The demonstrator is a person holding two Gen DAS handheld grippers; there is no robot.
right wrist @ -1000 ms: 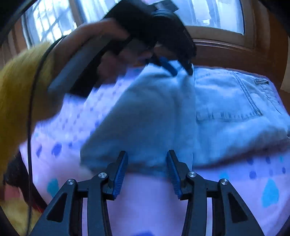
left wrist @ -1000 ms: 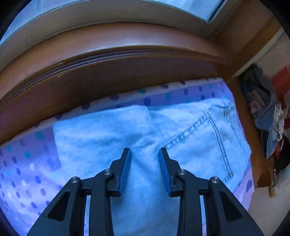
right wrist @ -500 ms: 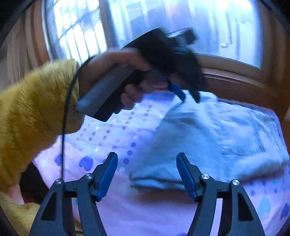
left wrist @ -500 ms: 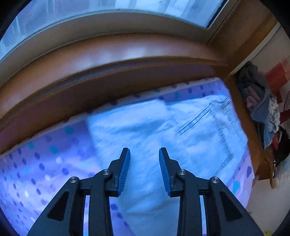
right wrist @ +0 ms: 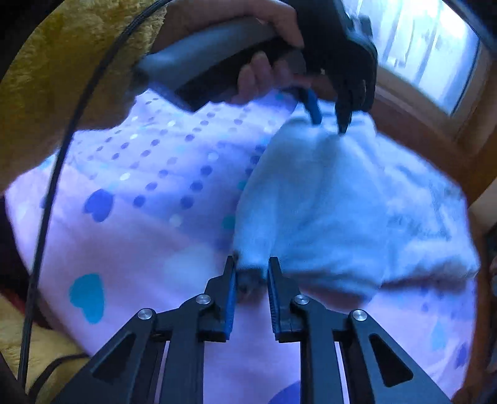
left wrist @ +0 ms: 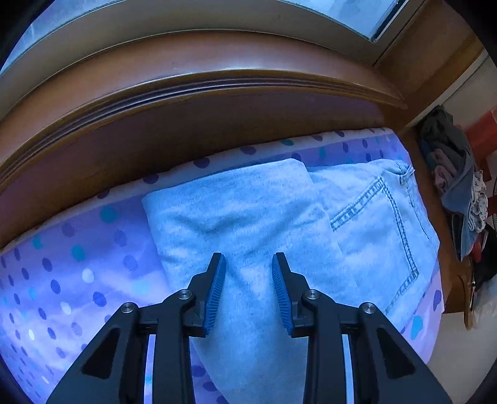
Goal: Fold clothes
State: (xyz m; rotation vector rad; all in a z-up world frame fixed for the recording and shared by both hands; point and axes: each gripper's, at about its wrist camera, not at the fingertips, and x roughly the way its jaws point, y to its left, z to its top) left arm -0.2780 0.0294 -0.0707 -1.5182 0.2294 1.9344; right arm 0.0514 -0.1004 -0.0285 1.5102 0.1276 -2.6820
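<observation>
right gripper [right wrist: 251,273] is closing on the folded jeans' [right wrist: 335,211] near corner to lift it, left gripper [left wrist: 248,273] hovers half-open, holding nothing.

A lilac bedsheet printed with blue and teal dots and hearts [left wrist: 71,264] covers the bed. Along the bed's far edge runs a curved brown wooden headboard with grooved moulding [left wrist: 186,102], and above it sits a pale-framed glass window [left wrist: 357,18]. Past the bed's right edge, a heap of grey, pink and white clothes [left wrist: 456,186] is piled against a cream wall. In the right wrist view, a black cable [right wrist: 56,174] crosses the sheet's left side, and a fuzzy mustard-yellow sleeve [right wrist: 62,68] fills the upper left corner.
</observation>
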